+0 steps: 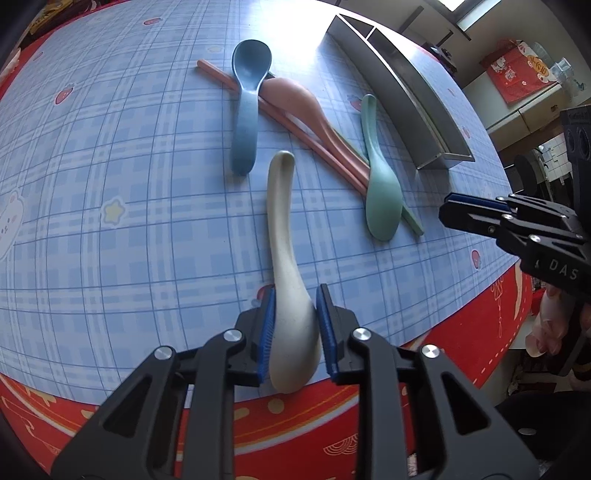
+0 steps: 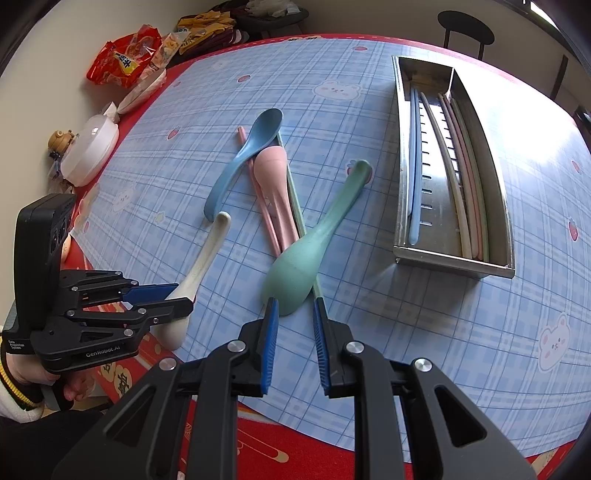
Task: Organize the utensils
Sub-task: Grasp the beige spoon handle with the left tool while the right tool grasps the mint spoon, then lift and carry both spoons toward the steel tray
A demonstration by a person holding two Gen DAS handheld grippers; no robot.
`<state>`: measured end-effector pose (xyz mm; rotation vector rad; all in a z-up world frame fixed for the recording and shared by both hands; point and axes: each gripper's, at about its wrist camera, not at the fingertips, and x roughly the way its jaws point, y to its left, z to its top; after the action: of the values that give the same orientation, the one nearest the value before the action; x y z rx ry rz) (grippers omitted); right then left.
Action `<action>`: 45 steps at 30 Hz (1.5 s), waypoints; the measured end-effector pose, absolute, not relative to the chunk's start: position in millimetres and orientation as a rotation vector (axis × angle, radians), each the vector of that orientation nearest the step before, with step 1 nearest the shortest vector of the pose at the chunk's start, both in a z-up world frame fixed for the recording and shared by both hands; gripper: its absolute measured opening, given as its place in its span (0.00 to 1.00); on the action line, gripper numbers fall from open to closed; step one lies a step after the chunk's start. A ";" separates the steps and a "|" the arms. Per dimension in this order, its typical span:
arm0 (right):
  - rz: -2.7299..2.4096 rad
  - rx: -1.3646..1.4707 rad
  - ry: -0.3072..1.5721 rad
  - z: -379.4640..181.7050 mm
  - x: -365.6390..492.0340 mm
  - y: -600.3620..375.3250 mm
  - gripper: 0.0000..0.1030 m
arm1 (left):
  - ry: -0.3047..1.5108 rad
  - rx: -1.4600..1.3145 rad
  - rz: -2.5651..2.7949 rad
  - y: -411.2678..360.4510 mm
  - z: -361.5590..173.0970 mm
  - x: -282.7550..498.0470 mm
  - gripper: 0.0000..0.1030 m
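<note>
My left gripper (image 1: 294, 299) is shut on the bowl of a cream spoon (image 1: 284, 236), whose handle points away across the blue checked table; it also shows in the right wrist view (image 2: 201, 264). My right gripper (image 2: 295, 314) is open and empty, its pads just short of the bowl of a green spoon (image 2: 314, 243). A blue spoon (image 2: 243, 162), a pink spoon (image 2: 275, 184) and loose pink and green chopsticks (image 2: 264, 206) lie in a pile behind. A steel tray (image 2: 495, 177) at the right holds several chopsticks.
Snack bags (image 2: 125, 59) and a white lidded container (image 2: 90, 147) stand at the table's far left edge. The red table border (image 2: 295, 435) runs along the near edge. A black chair (image 2: 465, 29) stands behind the table.
</note>
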<state>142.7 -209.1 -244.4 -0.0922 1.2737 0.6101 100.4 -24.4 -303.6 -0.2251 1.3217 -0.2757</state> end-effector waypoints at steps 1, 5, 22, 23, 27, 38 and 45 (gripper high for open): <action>0.610 -0.090 1.276 -245.0 143.0 -209.5 0.19 | 1.320 -0.220 -0.277 -25.6 -303.2 100.5 0.24; 0.609 -0.078 1.290 -248.5 145.0 -210.2 0.19 | 1.304 -0.167 -0.265 -31.4 -299.7 101.6 0.21; 0.501 -0.024 1.341 -270.7 181.7 -189.1 0.26 | 1.231 -0.243 -0.121 34.7 -296.7 125.1 0.10; 0.488 -0.027 1.341 -271.8 183.3 -187.9 0.29 | 1.227 -0.245 -0.120 37.2 -297.2 127.0 0.10; 0.438 -0.024 1.358 -278.0 188.3 -182.8 0.34 | 1.219 -0.254 -0.130 43.6 -298.4 130.8 0.11; 0.458 -0.035 1.389 -283.3 185.8 -167.9 0.28 | 1.224 -0.266 -0.166 47.7 -298.9 130.0 0.11; 0.538 -0.102 1.352 -268.0 172.6 -161.6 0.14 | 1.245 -0.251 -0.189 46.2 -298.9 124.8 0.11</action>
<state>172.6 -161.6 -268.0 -0.1021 1.3524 0.5385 124.8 46.2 -298.9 -0.2507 1.2452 -0.1893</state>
